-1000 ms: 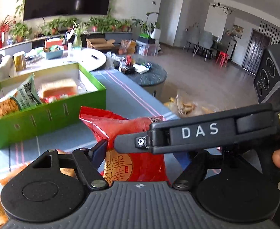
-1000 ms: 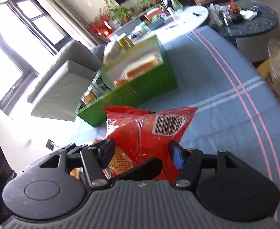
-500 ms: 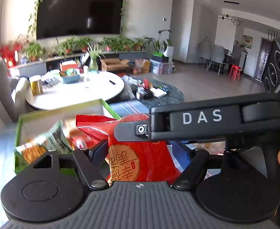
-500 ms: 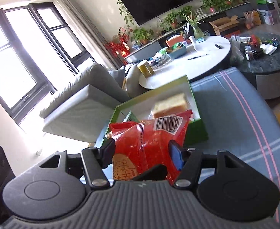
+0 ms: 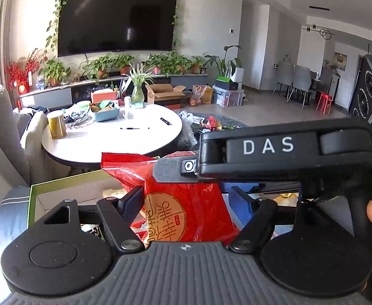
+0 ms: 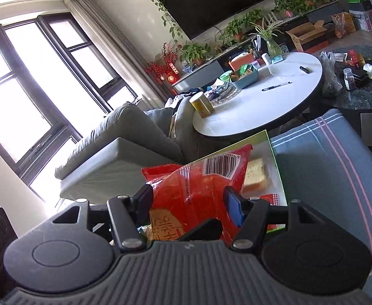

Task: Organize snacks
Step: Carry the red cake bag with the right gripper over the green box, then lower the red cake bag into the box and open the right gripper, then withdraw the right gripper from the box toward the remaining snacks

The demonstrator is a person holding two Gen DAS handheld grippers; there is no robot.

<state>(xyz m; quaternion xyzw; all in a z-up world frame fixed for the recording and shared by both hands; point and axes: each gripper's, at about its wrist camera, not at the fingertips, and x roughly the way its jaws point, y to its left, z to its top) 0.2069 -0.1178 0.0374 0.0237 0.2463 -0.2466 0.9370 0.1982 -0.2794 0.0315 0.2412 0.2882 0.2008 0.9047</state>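
Note:
A red snack bag with a gold round label is held by both grippers at once, over the open green box. My left gripper is shut on its lower part. My right gripper is shut on the same bag, whose barcode end points up. The right gripper's body crosses the left wrist view above the bag. The green box holds a wrapped sponge cake and other packets, mostly hidden by the bag.
The box stands on a grey-blue striped cloth. Behind it are a white round table with a yellow can, a dark round table with clutter, and a grey sofa at the left.
Both grippers have carried the red bag forward and up from the cloth to above the green box. The grip on the bag is unchanged.

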